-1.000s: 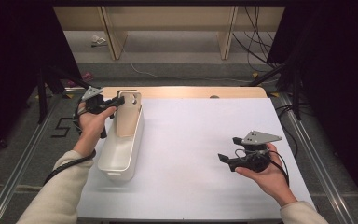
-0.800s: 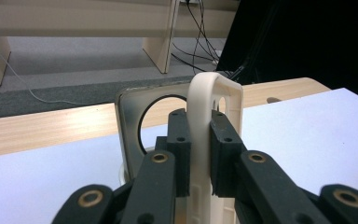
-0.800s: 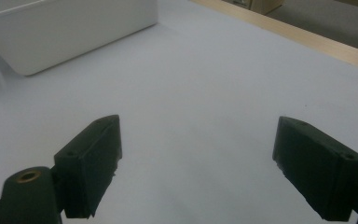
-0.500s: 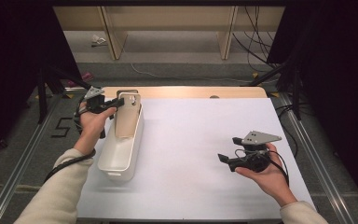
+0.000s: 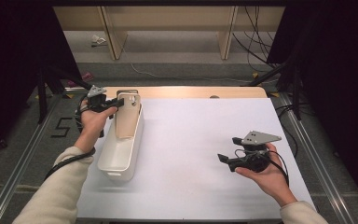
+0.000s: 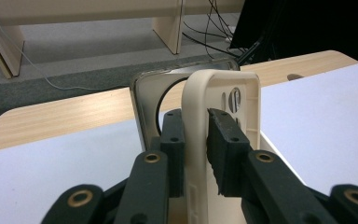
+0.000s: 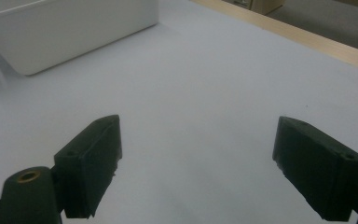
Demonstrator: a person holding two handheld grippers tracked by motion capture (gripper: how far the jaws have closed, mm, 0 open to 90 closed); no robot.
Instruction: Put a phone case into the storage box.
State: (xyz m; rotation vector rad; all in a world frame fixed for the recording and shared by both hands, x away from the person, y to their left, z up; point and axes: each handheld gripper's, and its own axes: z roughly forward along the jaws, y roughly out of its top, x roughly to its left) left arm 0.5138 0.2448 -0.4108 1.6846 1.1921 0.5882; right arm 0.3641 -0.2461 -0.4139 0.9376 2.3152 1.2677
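- A white sheet (image 5: 200, 154) covers most of a pale wooden table (image 5: 186, 91), seen from above; a strip of bare wood shows along the far edge.
- A long white plastic bin (image 5: 116, 156) sits on the left part of the sheet, its length running away from the person.
- A cream phone case (image 5: 127, 116) stands nearly upright at the far end of the bin, leaning on the bin's far wall; a second, clear case (image 6: 149, 100) stands just behind it in the left gripper view.
- The left gripper (image 5: 114, 101), held in the person's left hand (image 5: 92, 122), is at the far end of the bin. Its jaws have just been opening a little, yet both pads are pressing on the cream case's edge.
- The right gripper (image 5: 227, 150), held in the right hand (image 5: 266, 175), hovers over the right part of the sheet, well apart from the bin, jaws spread wide with nothing between them.
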